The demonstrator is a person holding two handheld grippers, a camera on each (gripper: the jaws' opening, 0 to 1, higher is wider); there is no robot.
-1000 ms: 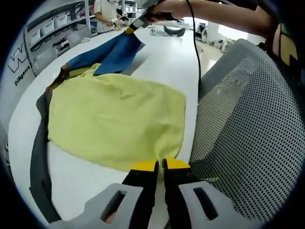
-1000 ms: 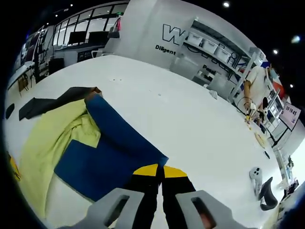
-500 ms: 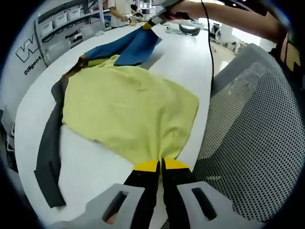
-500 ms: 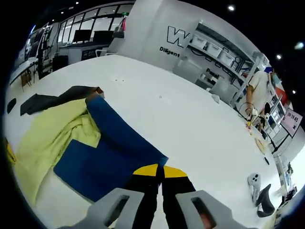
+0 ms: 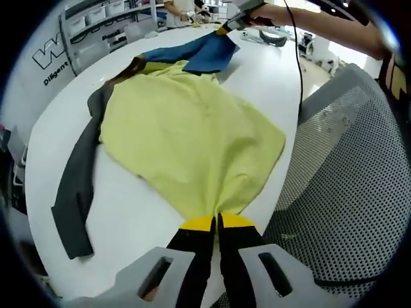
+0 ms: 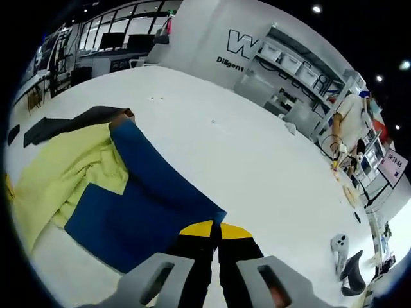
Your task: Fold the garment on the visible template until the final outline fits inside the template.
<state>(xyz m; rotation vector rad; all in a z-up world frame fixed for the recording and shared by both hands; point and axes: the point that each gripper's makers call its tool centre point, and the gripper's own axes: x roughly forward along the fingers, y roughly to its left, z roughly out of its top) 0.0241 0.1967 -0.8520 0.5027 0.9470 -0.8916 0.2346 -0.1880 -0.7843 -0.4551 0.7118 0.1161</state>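
Pinching the garment (image 5: 192, 144) edges, both claws clenched: left (image 5: 216, 221), right (image 6: 216, 228)

lab or workshop-style workspace, open-plan. large white round-edged table (image 6: 257, 167) as work surface. white wall (image 6: 212, 32) with big printed lettering, partly readable "diligent". metal shelving (image 6: 302, 80) along wall, loaded with storage bins (image 6: 292, 64). person (image 6: 347, 122) standing at bench near shelves. ceiling spotlights (image 6: 316, 9) on dark ceiling. glazed partition windows (image 6: 122, 35) at far side. grey mesh office chair (image 5: 350, 186) beside table.
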